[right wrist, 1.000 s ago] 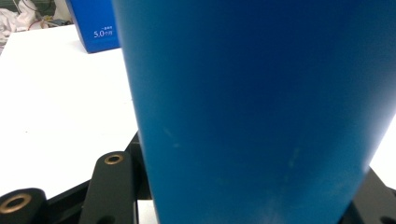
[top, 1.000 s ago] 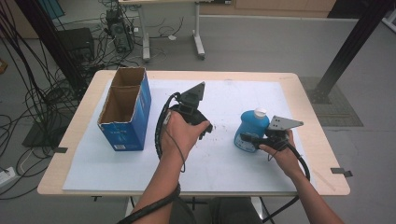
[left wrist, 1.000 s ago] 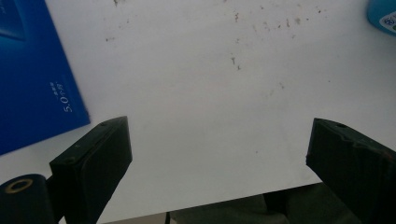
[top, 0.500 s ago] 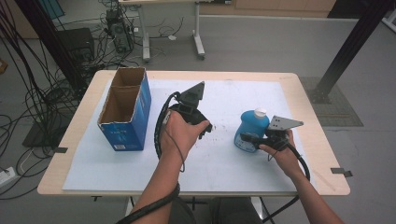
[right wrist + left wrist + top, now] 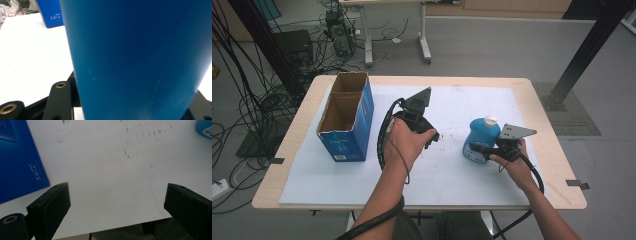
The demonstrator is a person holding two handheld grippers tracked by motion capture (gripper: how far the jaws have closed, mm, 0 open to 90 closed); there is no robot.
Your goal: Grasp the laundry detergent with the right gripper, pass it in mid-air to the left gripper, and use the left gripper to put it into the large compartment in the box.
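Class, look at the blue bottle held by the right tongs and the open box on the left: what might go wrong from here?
1. The right tongs grip the blue bottle low on its body; lifted, it may tip or slip.
2. The open box is narrow and upright, so a bump from the bottle could topple it.
3. The left tongs hang open over the white mat, partly between bottle and box, so the two hands might collide.
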